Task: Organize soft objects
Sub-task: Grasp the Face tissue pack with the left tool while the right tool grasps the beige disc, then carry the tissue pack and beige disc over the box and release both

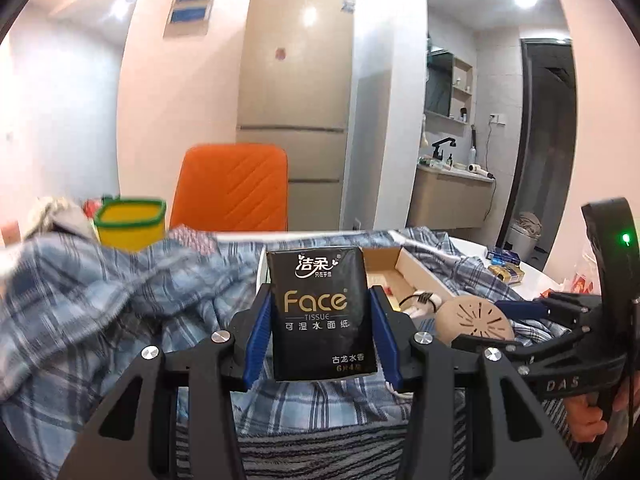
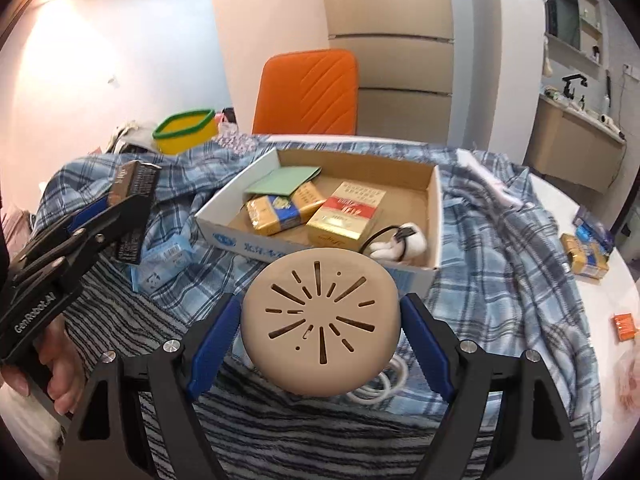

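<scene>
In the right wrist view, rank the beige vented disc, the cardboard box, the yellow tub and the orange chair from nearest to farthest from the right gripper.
1. Beige vented disc: clamped between the right gripper's blue pads.
2. Cardboard box: just beyond the disc, on the plaid cloth.
3. Yellow tub: far left, past the box.
4. Orange chair: behind the table's far edge.

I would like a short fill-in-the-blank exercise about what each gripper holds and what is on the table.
1. The left gripper is shut on a black pack of ____.
2. The right gripper holds a round beige disc with ____ cut into its face.
3. The cardboard box rests on a blue ____ cloth.
4. Behind the table stands an ____ chair.

Missing words: tissues; slots; plaid; orange
</scene>
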{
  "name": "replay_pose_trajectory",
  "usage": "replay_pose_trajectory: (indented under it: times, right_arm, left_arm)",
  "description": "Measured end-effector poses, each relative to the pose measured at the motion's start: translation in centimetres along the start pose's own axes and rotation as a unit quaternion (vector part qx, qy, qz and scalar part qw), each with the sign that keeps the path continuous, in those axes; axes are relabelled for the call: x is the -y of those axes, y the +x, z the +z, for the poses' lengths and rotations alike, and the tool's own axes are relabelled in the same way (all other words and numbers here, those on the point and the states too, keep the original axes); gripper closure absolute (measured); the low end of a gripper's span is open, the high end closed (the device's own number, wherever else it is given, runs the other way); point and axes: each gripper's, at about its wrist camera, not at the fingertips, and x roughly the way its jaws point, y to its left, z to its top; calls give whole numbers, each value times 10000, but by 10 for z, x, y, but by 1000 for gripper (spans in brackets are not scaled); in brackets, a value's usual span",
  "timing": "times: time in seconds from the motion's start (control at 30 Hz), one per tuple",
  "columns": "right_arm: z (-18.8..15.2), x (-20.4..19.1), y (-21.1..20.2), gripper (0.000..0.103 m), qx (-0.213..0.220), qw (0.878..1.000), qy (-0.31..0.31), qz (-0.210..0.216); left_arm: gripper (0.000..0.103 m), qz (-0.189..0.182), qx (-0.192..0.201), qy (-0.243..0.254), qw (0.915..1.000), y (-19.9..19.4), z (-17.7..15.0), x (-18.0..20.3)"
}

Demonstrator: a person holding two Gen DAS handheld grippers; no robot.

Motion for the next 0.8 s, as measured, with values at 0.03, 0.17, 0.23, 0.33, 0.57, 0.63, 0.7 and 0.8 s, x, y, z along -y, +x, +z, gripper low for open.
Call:
replay_pose_trajectory:
  times: [0.03, 0.17, 0.23, 0.33, 0.57, 0.63, 0.7, 0.8]
  right_arm:
    - [1, 1, -4, 20, 49, 10000, 0, -22]
    - [13, 7, -17, 20, 367, 9992, 44, -132]
    - [21, 8, -20, 20, 505, 9986, 64, -166]
    - [36, 7, -24, 20, 756, 9968, 44, -239]
    - [74, 10, -9, 20, 1036, 9938, 2, -413]
    - [80, 13, 1, 20, 1159, 9914, 4, -603]
    - [84, 16, 12, 20, 1318, 9881, -70, -789]
    - [84, 18, 28, 20, 1481, 9846, -170, -917]
  left_arm:
    - [58, -30, 18, 41, 10000, -1, 3, 2]
    - [58, -163, 45, 48, 9998, 0, 21, 6]
    - [58, -81, 162, 112, 9998, 2, 31, 7]
    - [58, -66, 360, 83, 9993, 6, 46, 8]
    - [58, -76, 577, 105, 9982, 44, 67, 11]
    - [58, -42, 678, 95, 9976, 57, 67, 9]
    - [58, -61, 757, 97, 9971, 68, 64, 7]
    - [58, -102, 815, 147, 9965, 84, 55, 1]
